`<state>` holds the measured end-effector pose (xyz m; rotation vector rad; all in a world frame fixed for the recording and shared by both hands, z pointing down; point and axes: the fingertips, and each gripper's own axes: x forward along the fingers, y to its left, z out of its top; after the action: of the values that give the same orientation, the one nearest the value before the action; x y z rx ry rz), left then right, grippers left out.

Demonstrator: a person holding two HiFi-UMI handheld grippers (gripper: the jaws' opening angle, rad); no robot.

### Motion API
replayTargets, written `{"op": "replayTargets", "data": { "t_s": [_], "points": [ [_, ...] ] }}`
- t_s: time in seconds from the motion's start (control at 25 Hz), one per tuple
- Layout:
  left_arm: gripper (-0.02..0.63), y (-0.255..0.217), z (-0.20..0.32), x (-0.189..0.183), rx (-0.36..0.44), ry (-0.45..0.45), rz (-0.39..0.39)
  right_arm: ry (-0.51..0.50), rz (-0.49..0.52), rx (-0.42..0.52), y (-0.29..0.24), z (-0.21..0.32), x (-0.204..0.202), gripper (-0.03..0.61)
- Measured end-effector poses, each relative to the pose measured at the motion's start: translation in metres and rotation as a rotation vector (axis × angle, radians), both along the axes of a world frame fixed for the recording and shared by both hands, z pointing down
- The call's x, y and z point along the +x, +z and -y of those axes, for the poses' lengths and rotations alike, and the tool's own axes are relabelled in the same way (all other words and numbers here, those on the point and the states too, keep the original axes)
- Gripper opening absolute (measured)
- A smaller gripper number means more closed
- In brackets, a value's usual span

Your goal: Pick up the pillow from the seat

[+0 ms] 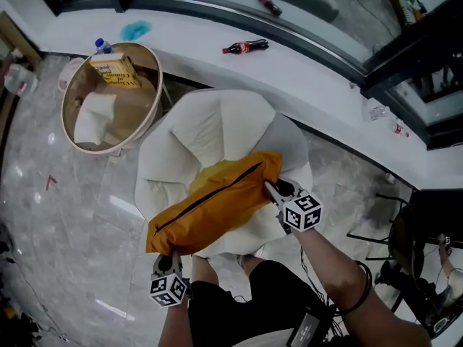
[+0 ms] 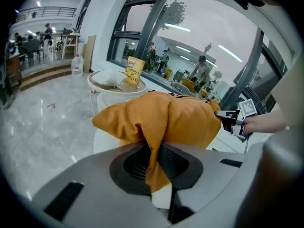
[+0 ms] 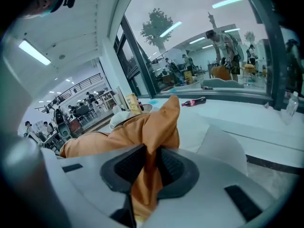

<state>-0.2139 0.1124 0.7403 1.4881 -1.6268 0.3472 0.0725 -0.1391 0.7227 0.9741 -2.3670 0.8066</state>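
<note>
An orange pillow [image 1: 213, 202] with a black zip hangs slanted above the white round seat [image 1: 217, 132], held at both ends. My left gripper [image 1: 168, 263] is shut on its lower left corner; in the left gripper view the orange cloth [image 2: 153, 160] is pinched between the black pads. My right gripper [image 1: 278, 191] is shut on the upper right corner, and the right gripper view shows a fold of the pillow [image 3: 151, 163] clamped between its pads. In the left gripper view the right gripper [image 2: 227, 120] shows at the pillow's far end.
A round wooden side table [image 1: 108, 92] with a yellow box [image 1: 117, 71] and white cloth stands left of the seat. A cola bottle [image 1: 244, 47] lies on the white window ledge [image 1: 304, 78] behind. A black chair [image 1: 427, 251] stands at right. Marble floor [image 1: 65, 223] lies to the left.
</note>
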Motion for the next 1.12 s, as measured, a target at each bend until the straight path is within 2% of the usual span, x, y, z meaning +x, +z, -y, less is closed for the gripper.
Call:
{"op": "replayTargets", "data": {
  "t_s": [0.52, 0.84, 1.12],
  "points": [
    [0.054, -0.081, -0.019, 0.049, 0.004, 0.025, 0.046, 0.027, 0.058, -0.014, -0.067, -0.057, 0.078, 0.089],
    [0.052, -0.136, -0.014, 0.07, 0.027, 0.116, 0.071, 0.106, 0.108, -0.018, -0.113, -0.095, 0.126, 0.089],
    [0.052, -0.173, -0.003, 0.071, 0.059, 0.186, 0.081, 0.146, 0.133, 0.023, -0.15, -0.112, 0.138, 0.089]
  ]
}}
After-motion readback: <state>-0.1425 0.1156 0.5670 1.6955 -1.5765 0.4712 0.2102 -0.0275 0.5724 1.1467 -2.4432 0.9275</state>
